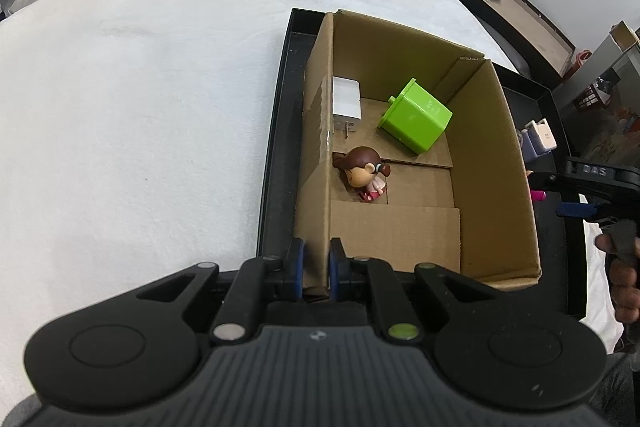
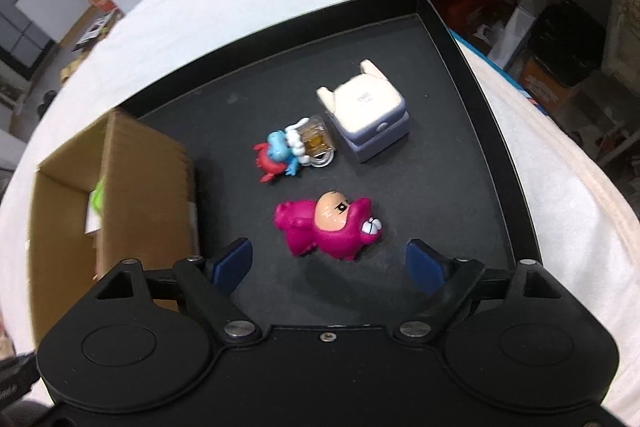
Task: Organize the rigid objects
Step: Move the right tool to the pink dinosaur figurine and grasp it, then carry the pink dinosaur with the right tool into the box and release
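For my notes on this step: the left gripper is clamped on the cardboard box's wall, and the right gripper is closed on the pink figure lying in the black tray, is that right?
Not quite. The right gripper is open, its fingers on either side of the pink figure without touching it, as the right wrist view shows. The left gripper is indeed clamped on the cardboard box wall.

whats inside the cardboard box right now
Inside the cardboard box: a green plastic cube, a white charger and a brown-haired doll figure. The near wall hides part of the floor.
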The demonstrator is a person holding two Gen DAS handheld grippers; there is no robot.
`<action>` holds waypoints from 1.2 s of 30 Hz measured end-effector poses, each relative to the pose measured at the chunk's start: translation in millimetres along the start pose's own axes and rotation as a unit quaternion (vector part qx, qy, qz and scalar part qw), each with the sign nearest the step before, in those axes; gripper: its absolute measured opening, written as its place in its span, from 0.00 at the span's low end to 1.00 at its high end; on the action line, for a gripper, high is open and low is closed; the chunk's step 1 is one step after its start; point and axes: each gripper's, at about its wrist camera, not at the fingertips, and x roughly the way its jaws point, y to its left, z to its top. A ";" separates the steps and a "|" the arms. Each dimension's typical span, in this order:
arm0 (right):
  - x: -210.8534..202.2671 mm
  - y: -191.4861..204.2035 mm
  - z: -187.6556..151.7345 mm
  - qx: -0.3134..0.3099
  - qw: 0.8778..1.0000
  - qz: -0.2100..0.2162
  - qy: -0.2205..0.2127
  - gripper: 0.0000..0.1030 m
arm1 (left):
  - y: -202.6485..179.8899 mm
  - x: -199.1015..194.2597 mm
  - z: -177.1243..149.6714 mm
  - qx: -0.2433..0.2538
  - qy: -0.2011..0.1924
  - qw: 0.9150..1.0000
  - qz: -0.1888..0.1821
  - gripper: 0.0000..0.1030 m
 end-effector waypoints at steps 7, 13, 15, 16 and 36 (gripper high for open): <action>21.7 9.4 6.5 0.008 0.999 -0.038 0.009 0.83 | -0.9 2.1 1.6 0.002 0.002 1.000 0.001 0.11; 32.8 20.2 8.3 -0.003 0.998 -0.065 0.008 0.81 | 1.1 1.9 0.8 0.001 0.001 1.000 -0.002 0.11; 34.5 21.4 6.4 -0.012 0.998 -0.067 0.011 0.67 | 1.8 2.0 0.8 0.000 0.001 1.000 -0.002 0.11; 33.9 22.3 5.7 -0.014 0.998 -0.068 0.012 0.67 | 2.0 2.0 0.8 0.000 0.001 1.000 -0.003 0.11; -10.6 31.6 -0.6 -0.044 0.998 -0.046 -0.010 0.66 | 2.3 0.1 0.3 0.003 0.000 1.000 -0.005 0.11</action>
